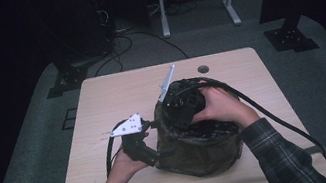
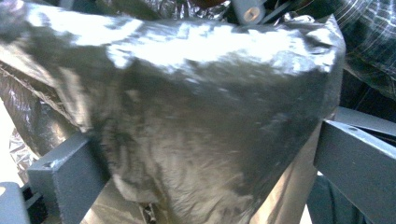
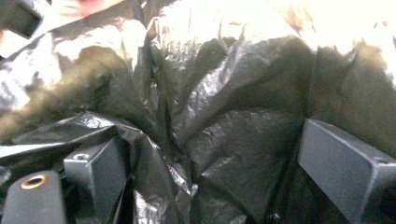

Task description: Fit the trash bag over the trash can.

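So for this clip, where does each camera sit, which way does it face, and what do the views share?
High view: above the person's side, looking forward and down on the table; both forearms, left gripper.
Left gripper view: rides the left gripper, facing the black bag; jaws wide apart beside it.
Right gripper view: rides the right gripper, looking into crumpled bag plastic; jaws apart.
Shared: the bag.

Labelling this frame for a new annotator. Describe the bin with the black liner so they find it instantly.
Start at the light wooden table in the high view. Near its front middle stands a squat, dark container lined with crinkled black plastic. It sits between the two hand-held grippers: the left hand-held gripper meets its side, the right hand-held gripper reaches into its open top. It is the only bulky thing there.
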`<action>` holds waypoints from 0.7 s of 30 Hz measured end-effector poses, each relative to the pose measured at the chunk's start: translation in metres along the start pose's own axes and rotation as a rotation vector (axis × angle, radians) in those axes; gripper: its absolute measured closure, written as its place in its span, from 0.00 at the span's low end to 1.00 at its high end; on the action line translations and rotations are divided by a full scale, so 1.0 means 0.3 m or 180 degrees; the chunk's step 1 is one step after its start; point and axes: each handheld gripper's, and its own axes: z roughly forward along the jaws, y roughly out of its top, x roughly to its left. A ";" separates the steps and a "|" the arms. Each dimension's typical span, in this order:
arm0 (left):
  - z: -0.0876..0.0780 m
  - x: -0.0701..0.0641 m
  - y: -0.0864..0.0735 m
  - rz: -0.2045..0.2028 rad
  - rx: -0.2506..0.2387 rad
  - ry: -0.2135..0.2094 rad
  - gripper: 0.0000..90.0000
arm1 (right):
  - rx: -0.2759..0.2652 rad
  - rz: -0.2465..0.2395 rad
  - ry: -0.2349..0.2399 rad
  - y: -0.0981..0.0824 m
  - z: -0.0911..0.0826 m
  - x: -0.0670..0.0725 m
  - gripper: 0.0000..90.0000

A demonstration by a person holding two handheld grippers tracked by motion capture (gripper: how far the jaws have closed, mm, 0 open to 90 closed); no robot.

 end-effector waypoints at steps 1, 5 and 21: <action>0.001 0.000 0.000 0.0003 0.0006 0.0013 0.00 | 0.0002 0.0004 0.0006 0.002 0.005 -0.003 0.11; 0.001 0.001 -0.001 -0.0001 -0.0005 0.0005 0.00 | -0.0011 0.0046 -0.0003 0.003 0.012 -0.020 0.11; 0.005 -0.001 -0.005 -0.0014 0.0008 0.0006 0.00 | 0.0027 0.0238 -0.0298 -0.076 -0.107 -0.067 0.11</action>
